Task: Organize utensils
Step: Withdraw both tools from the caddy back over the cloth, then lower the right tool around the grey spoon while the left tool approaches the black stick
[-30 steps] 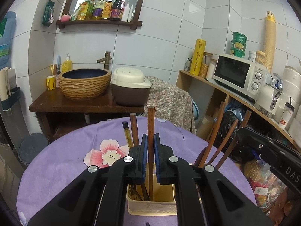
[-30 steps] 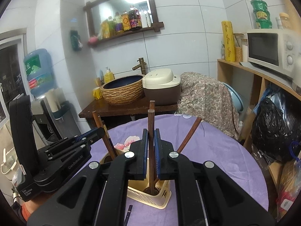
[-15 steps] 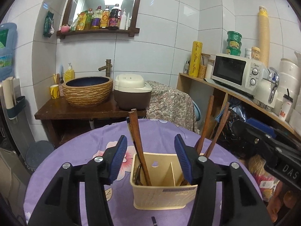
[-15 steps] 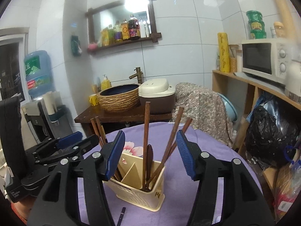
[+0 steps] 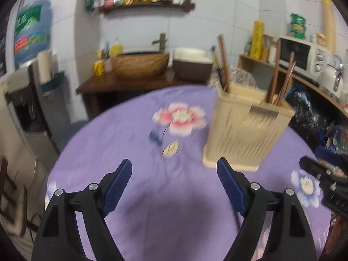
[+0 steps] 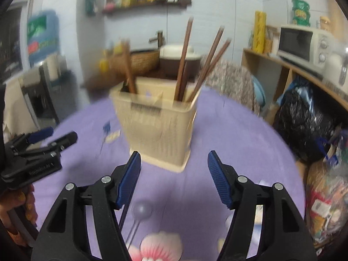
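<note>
Currently: beige utensil holder at centre of the right wrist view, right of centre in the left wrist view, standing on the purple floral tablecloth; brown chopsticks upright in its compartments. Left gripper: jaws opening, nothing between them. Right gripper: jaws opening, empty, pointing at the holder's base. Loose thin utensils, blurred, lie at lower centre of the right wrist view. Judged next: lower onto one loose piece, centre it between the pads, close squarely, lift clear before turning toward a compartment
</note>
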`<state>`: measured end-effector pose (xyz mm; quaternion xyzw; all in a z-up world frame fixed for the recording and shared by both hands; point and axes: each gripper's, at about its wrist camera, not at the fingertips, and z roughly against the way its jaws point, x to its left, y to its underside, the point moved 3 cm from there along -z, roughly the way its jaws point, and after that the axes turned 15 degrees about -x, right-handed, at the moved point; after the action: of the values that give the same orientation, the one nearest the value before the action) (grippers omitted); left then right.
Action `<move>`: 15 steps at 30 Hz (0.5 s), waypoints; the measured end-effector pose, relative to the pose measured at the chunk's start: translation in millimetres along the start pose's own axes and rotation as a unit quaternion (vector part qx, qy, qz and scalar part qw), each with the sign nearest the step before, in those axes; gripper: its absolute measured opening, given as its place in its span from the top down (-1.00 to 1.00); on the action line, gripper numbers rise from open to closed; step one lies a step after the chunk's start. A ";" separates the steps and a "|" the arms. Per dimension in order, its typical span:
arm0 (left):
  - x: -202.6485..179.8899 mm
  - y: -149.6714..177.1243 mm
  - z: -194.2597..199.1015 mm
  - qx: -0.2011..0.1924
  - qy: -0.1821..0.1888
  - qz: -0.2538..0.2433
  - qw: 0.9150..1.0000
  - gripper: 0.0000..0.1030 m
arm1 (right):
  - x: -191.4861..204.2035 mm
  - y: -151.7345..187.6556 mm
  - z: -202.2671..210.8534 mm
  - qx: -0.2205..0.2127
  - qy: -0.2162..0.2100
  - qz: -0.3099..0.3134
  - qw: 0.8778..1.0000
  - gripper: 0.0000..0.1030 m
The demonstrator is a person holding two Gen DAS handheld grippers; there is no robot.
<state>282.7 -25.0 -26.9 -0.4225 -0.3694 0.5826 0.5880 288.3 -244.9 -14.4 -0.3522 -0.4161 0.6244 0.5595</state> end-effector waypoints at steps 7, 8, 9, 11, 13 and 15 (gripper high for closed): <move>21.1 36.3 21.8 0.024 -0.020 0.005 1.000 -0.54 | 28.6 74.8 -11.3 0.096 -0.018 -0.020 0.995 0.06; 20.8 36.9 23.5 0.024 -0.019 0.005 1.000 -0.54 | 31.6 80.0 -12.1 0.103 -0.019 -0.019 0.994 0.09; 18.6 37.2 25.0 0.023 -0.018 0.006 1.000 -0.54 | 35.2 84.5 -12.9 0.108 -0.019 -0.015 0.994 0.13; 17.1 38.0 29.1 0.020 -0.014 0.007 1.000 -0.54 | 40.1 92.3 -12.6 0.113 -0.016 -0.012 0.993 0.16; 14.6 37.0 31.2 0.017 -0.010 0.005 1.000 -0.54 | 43.2 97.9 -13.7 0.117 -0.010 -0.006 0.993 0.24; 10.7 37.7 31.9 0.017 -0.007 0.003 1.000 -0.54 | 45.0 102.6 -14.1 0.116 -0.003 0.000 0.993 0.38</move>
<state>239.7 -13.6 -50.6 -0.4096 -0.3621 0.5934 0.5907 253.8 -201.4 -112.7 -0.2827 -0.3426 0.6697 0.5951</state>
